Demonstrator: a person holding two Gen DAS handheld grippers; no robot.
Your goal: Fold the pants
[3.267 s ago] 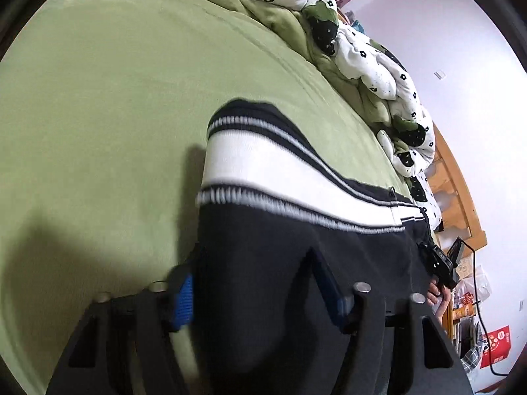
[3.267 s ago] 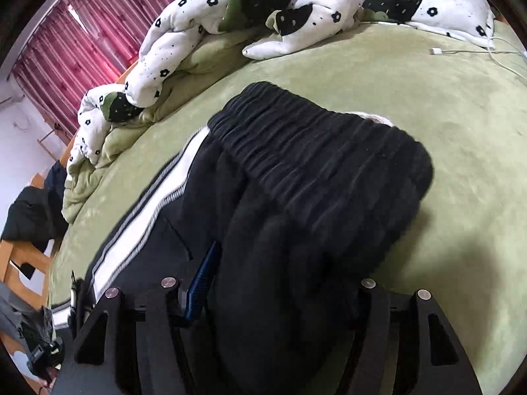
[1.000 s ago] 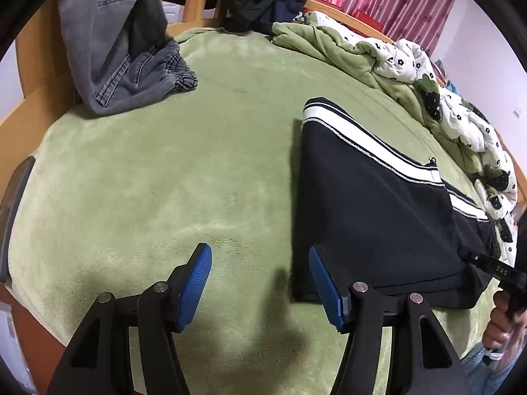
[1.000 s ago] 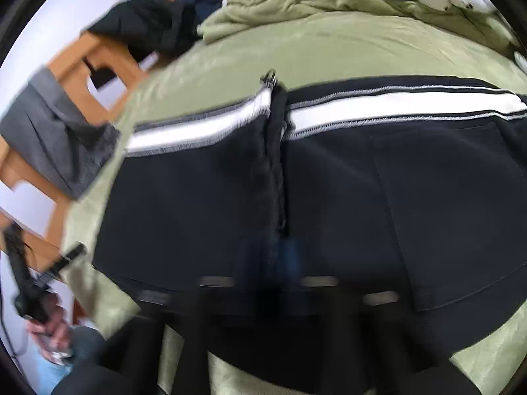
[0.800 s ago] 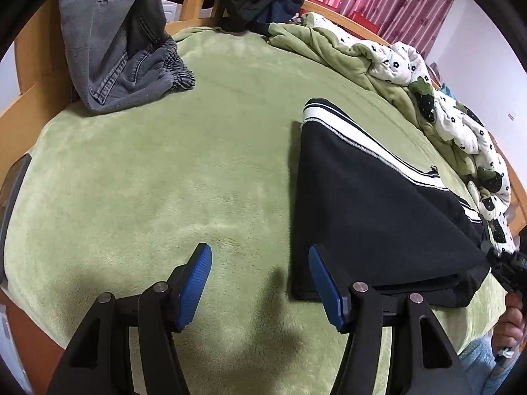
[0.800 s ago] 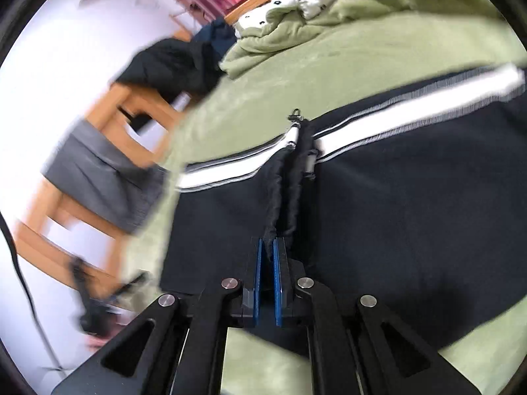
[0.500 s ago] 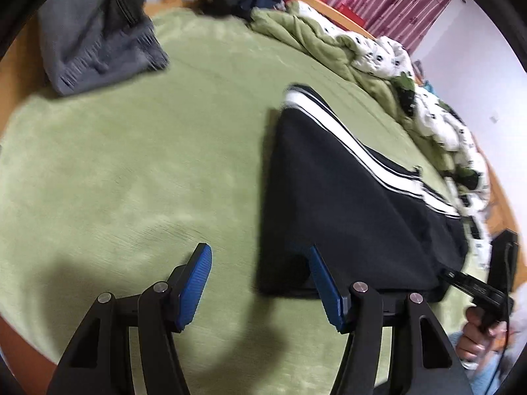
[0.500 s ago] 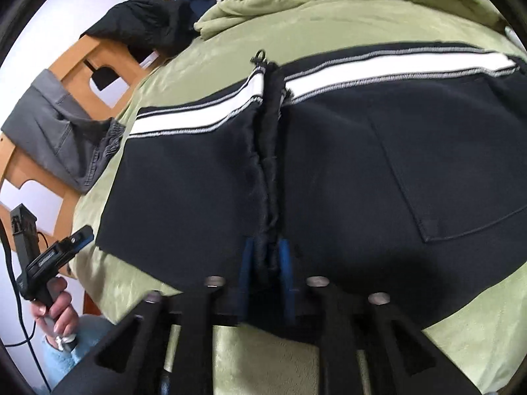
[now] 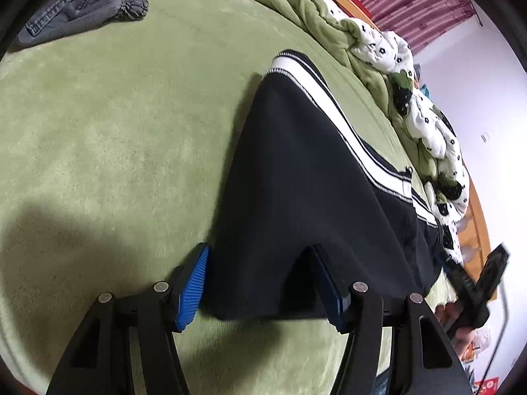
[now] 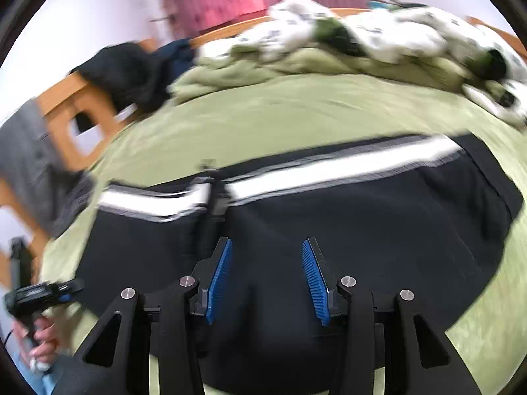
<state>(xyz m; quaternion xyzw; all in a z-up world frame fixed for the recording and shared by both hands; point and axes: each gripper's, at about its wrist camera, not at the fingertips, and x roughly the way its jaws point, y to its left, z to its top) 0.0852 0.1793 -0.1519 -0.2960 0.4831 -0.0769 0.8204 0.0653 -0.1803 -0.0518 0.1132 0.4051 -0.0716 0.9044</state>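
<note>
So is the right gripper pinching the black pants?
No, the right gripper is open above the black pants, blue pads apart.

The left wrist view is taken low and close over the near edge of the bed (image 9: 98, 115), directed along the length of the pants (image 9: 313, 181) toward the far right corner. The right wrist view is taken close above the same near edge, faced across the pants (image 10: 362, 223) toward the far edge, and is blurred. The striped pants, the heaped quilt (image 9: 378, 49) (image 10: 362, 42) and the green bed (image 10: 296, 115) are shared by both views.
</note>
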